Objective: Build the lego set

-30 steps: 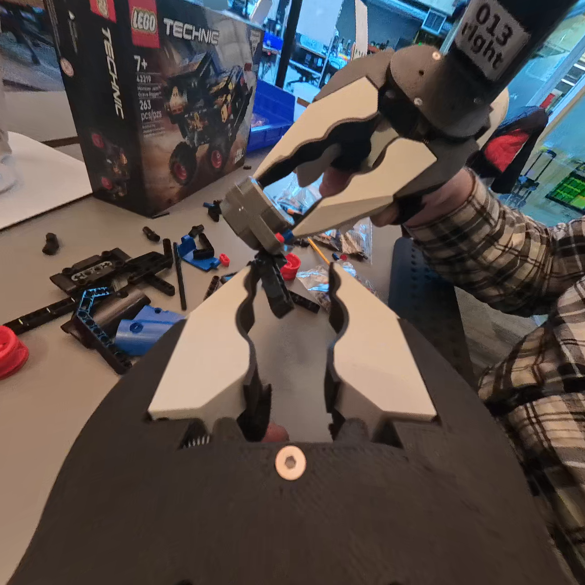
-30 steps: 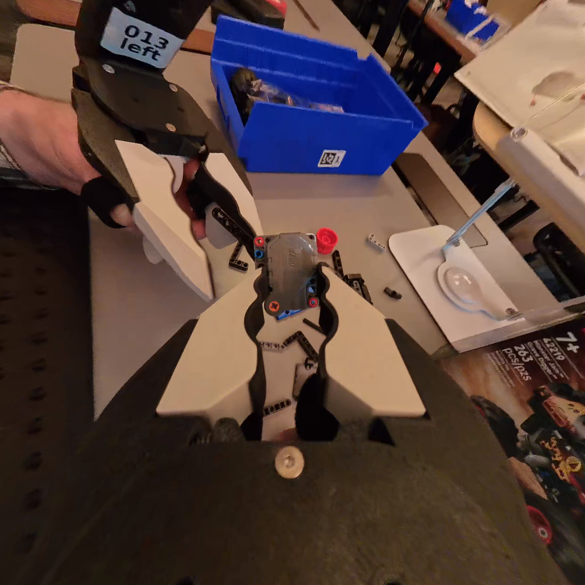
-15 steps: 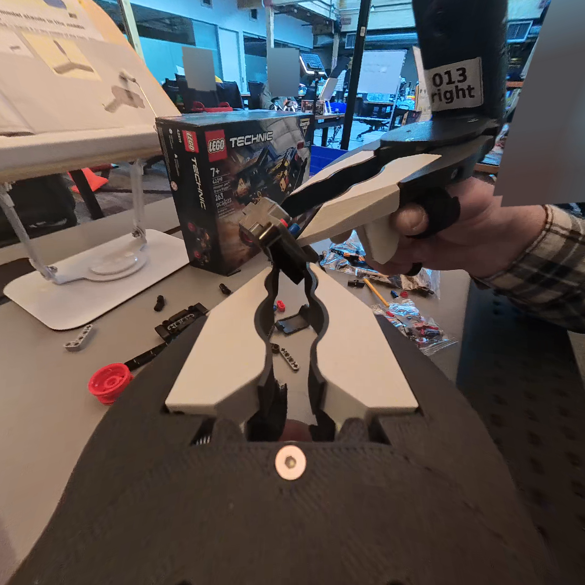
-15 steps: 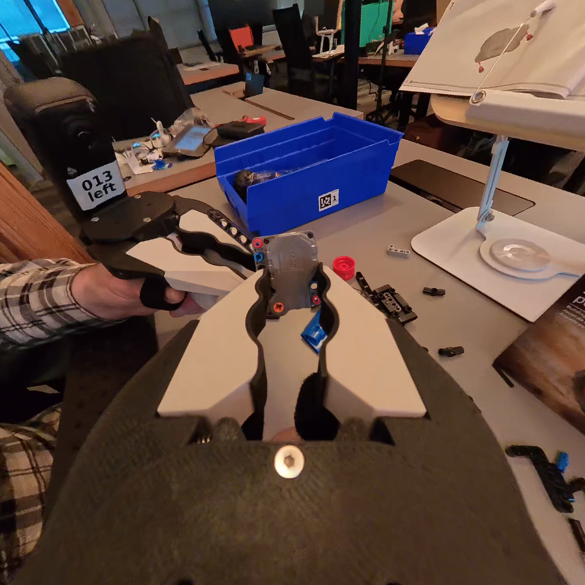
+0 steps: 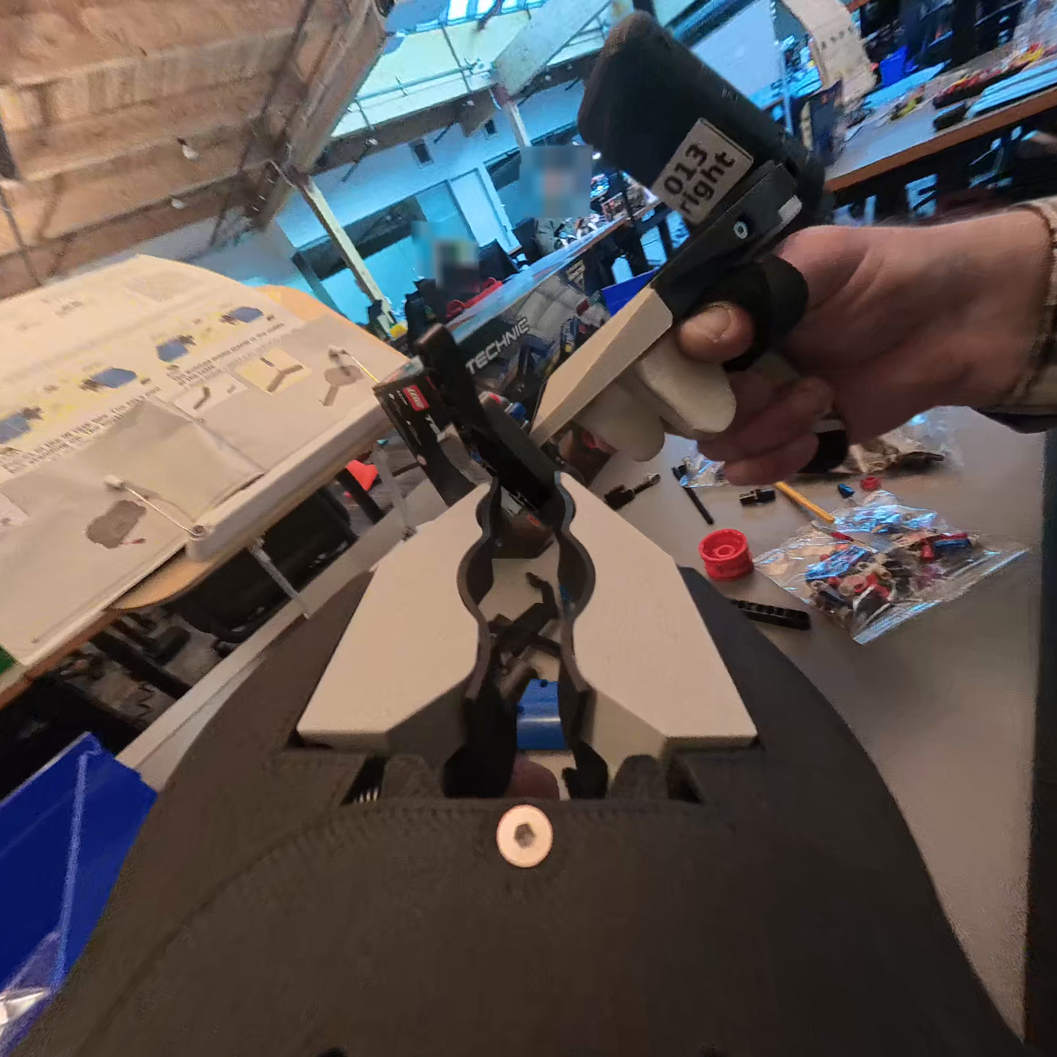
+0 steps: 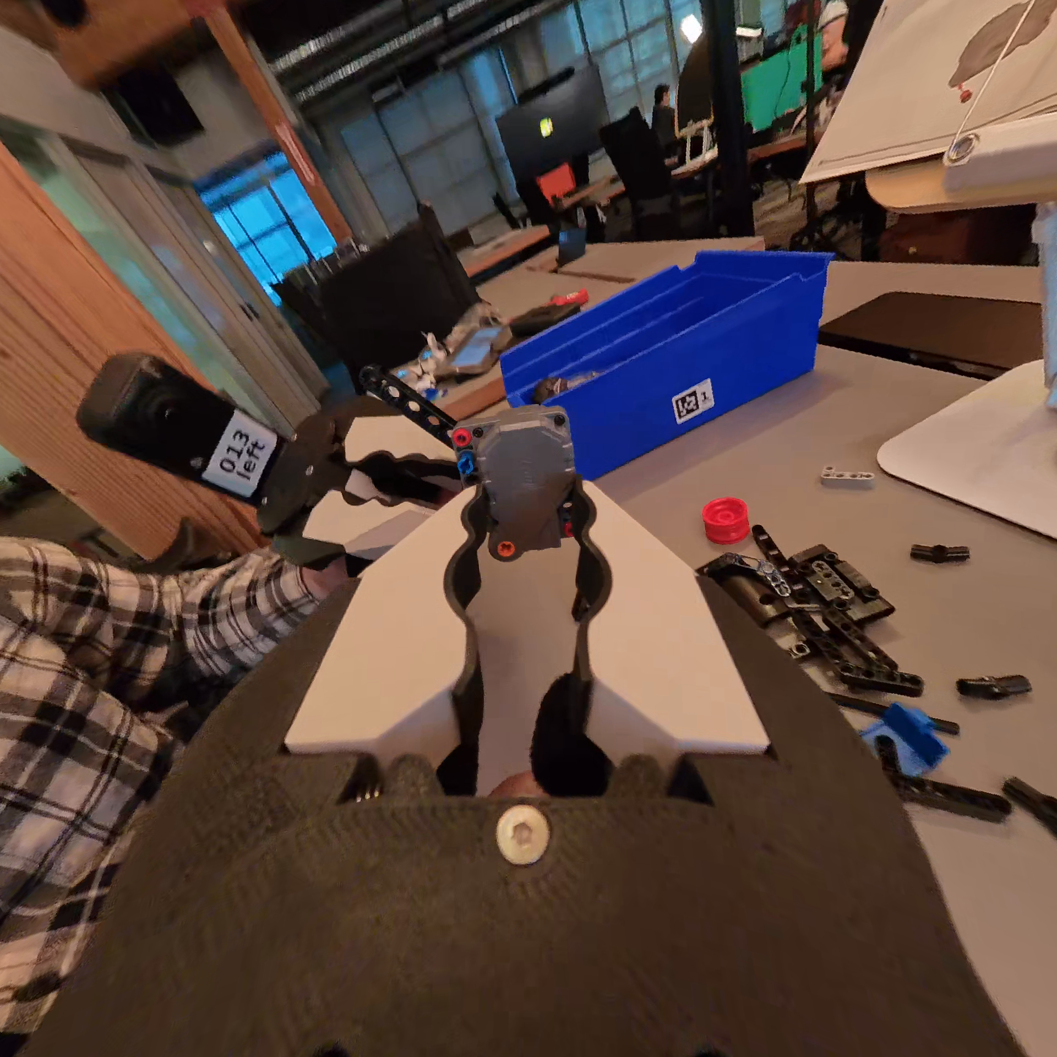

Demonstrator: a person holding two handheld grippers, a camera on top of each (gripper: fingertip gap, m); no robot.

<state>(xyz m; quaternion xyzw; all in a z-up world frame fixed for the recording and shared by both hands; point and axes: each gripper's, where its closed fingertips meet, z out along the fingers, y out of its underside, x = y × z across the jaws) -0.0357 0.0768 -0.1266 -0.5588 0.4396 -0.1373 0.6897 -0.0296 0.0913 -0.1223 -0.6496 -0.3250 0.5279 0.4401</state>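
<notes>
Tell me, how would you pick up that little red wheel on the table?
Take the red wheel by its round outer wall, coming straight down from above. It looks to sit flat on its side on the grey table, hub up, so the rim curves offer two opposite faces for the jaws. Black beams lie close on one side, so set the jaws along the clearer direction, probably.

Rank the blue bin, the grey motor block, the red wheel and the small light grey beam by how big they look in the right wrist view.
1. blue bin
2. grey motor block, near the camera, so flattered
3. red wheel
4. light grey beam
</notes>
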